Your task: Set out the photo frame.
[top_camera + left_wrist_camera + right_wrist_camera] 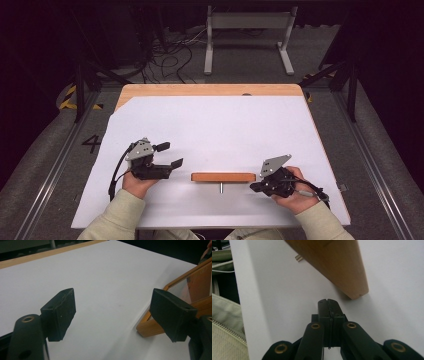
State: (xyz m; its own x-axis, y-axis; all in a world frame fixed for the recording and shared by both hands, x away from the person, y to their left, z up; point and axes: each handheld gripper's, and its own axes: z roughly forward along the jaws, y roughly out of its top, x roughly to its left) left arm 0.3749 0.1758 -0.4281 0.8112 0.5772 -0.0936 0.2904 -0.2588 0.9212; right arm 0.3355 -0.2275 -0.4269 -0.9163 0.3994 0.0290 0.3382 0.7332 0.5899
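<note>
While flanking wooden frame (223, 177) on table (210, 125) | left gripper (170, 155) gaping wide, empty | right gripper (256, 186) pinched closed, empty

The wooden frame (223, 177) stands on its edge on the white sheet (215, 125), near the sheet's front edge and about midway between its sides. A small metal pin (221, 187) sticks out from the frame toward the person. Left of the frame, a short gap away, sits the left gripper (170, 156), resting on the sheet. Right of the frame, just beside its right end, sits the right gripper (253, 187), slightly nearer the person than the frame. The sheet lies on the wooden table (210, 90), whose far edge shows behind the frame.
</note>
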